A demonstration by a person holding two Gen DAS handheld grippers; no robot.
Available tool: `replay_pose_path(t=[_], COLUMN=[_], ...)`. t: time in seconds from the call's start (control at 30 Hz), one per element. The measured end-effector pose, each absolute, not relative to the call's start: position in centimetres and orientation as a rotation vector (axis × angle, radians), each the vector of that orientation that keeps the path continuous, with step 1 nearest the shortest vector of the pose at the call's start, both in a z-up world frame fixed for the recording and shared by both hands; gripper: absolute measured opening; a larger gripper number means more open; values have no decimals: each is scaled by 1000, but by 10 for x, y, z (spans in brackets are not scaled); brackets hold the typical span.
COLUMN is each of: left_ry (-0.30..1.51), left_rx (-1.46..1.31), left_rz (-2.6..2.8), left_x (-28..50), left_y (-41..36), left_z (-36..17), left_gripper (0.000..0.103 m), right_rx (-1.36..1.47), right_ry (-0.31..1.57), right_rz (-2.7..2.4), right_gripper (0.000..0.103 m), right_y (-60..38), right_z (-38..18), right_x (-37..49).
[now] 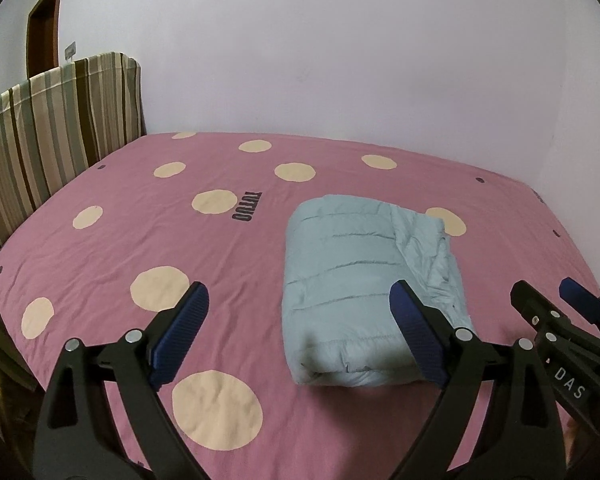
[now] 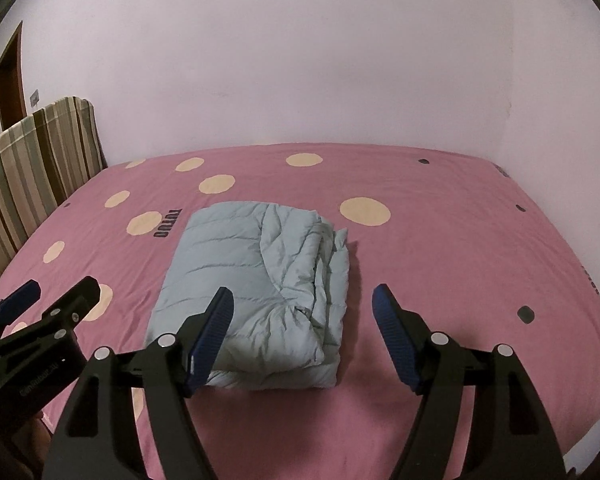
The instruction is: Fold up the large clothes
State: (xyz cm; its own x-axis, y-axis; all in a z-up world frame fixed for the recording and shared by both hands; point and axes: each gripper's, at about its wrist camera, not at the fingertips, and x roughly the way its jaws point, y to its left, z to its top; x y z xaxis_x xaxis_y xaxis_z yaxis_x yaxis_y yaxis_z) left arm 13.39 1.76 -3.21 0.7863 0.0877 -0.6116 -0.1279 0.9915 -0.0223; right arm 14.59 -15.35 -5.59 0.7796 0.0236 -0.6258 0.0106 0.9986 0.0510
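Observation:
A light blue quilted jacket (image 1: 352,280) lies folded into a thick rectangle on the pink bed; it also shows in the right wrist view (image 2: 260,284). My left gripper (image 1: 300,300) is open and empty, held above the jacket's near left corner. My right gripper (image 2: 304,304) is open and empty, held above the jacket's near right side. Neither touches the jacket. Each gripper shows at the edge of the other's view: the right gripper (image 1: 548,300) and the left gripper (image 2: 56,292).
The bed sheet (image 1: 140,248) is pink with cream dots. A striped headboard cover (image 1: 52,128) stands at the left. A pale wall (image 1: 340,60) runs behind the bed and along its right side. A brown door (image 1: 44,28) is at far left.

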Motion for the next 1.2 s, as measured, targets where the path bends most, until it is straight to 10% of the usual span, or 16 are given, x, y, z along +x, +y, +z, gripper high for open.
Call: replay_pose_path(t=[1.2], left_ry=[650], left_rx=[-78], left_rz=[117], left_x=[127], left_y=[11], left_z=[-30], left_gripper=[92], right_rx=[47], right_ry=[650], right_rz=[4], right_gripper=[76], right_y=[-157], right_z=[-47], right_x=[134])
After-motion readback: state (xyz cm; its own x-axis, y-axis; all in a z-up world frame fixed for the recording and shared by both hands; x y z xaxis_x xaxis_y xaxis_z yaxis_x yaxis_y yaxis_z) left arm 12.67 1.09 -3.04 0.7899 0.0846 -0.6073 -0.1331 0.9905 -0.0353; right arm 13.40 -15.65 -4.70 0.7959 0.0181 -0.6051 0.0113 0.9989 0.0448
